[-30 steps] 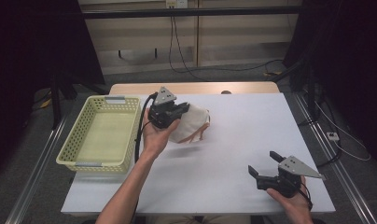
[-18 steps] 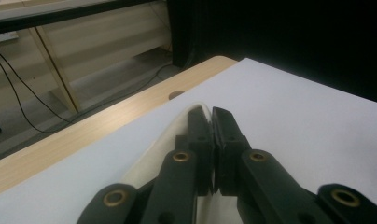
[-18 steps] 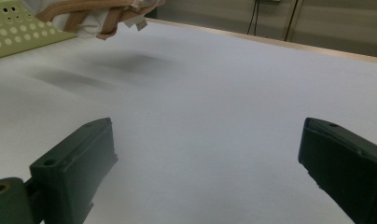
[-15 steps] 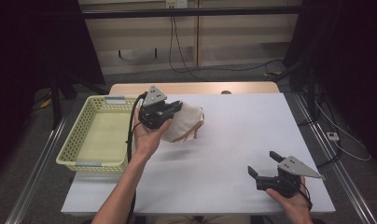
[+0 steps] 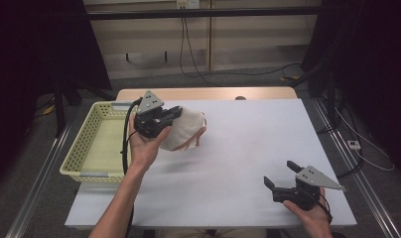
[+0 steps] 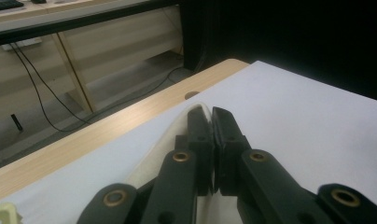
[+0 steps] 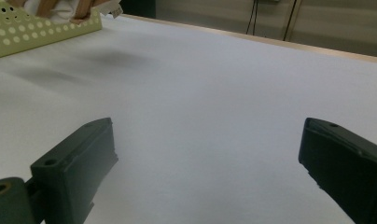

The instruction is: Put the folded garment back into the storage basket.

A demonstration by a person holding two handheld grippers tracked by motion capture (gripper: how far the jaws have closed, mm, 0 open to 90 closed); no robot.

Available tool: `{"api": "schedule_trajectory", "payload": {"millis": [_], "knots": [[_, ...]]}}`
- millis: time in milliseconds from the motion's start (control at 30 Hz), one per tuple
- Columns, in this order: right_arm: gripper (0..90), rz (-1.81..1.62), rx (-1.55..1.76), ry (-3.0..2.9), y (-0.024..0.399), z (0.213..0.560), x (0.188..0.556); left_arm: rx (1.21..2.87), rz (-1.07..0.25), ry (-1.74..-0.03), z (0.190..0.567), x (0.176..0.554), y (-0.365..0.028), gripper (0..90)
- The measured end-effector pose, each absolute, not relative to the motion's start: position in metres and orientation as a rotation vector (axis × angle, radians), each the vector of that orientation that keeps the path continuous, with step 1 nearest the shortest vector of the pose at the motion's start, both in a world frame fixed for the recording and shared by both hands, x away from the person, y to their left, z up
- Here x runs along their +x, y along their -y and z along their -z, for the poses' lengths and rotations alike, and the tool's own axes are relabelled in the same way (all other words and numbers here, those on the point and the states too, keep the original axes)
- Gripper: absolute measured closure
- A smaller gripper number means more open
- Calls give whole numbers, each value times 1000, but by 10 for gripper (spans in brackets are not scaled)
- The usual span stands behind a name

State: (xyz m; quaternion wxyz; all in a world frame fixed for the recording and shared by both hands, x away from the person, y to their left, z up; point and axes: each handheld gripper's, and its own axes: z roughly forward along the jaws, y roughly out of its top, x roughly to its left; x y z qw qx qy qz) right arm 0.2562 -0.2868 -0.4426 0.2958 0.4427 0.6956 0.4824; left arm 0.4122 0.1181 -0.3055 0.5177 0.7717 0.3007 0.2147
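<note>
While the person's left hand was raised above the left part of the white table top point(image 5: 248, 148), the left gripper point(image 5: 165, 115) was clenched on a cream-white high-heeled shoe with a tan heel point(image 5: 186, 130), which hung clear of the surface just to the right of the pale yellow-green perforated plastic basket point(image 5: 79, 148). From the left gripper's own camera the two black jaws stood almost together, with the thin pale edge of the shoe point(image 6: 196, 109) pinched between their tips. The grey three-cornered plate sat on top of that gripper, and its black cable looped down beside the wrist. Well apart from all this, near the front right corner of the table, the right gripper point(image 5: 283, 174) rested low in the other hand with its jaws released and spread wide, nothing between them but bare white table point(image 7: 205, 107). In the right gripper's view the basket's dotted wall point(image 7: 32, 32) showed at the far upper left, with the shoe's tan parts point(image 7: 79, 9) above it. A light wooden strip ran along the table's far edge.
</note>
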Motion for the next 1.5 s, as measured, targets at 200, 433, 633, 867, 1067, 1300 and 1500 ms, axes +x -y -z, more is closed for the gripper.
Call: {"api": "schedule_trajectory", "payload": {"millis": [200, 433, 633, 867, 1067, 1300, 1500], "knots": [[38, -1283, 1177, -1850, 287, 443, 257, 1848, -526, -728, 304, 410, -125, 876], [38, -1284, 1177, -1850, 287, 443, 256, 1832, -536, -730, 300, 404, -136, 877], [39, -1282, 1177, -1850, 287, 443, 256, 1841, -556, -725, 299, 400, -143, 877], [40, -1282, 1176, -1852, 286, 443, 256, 1822, -571, -724, 293, 395, -154, 877], [40, -1281, 1177, -1851, 286, 443, 257, 1819, -582, -733, 290, 393, -163, 877], [40, -1281, 1176, -1851, 286, 443, 256, 1834, -601, -740, 292, 391, -171, 877], [40, -1286, 1172, -1851, 287, 442, 256, 1814, -615, -751, 286, 387, -183, 876]]}}
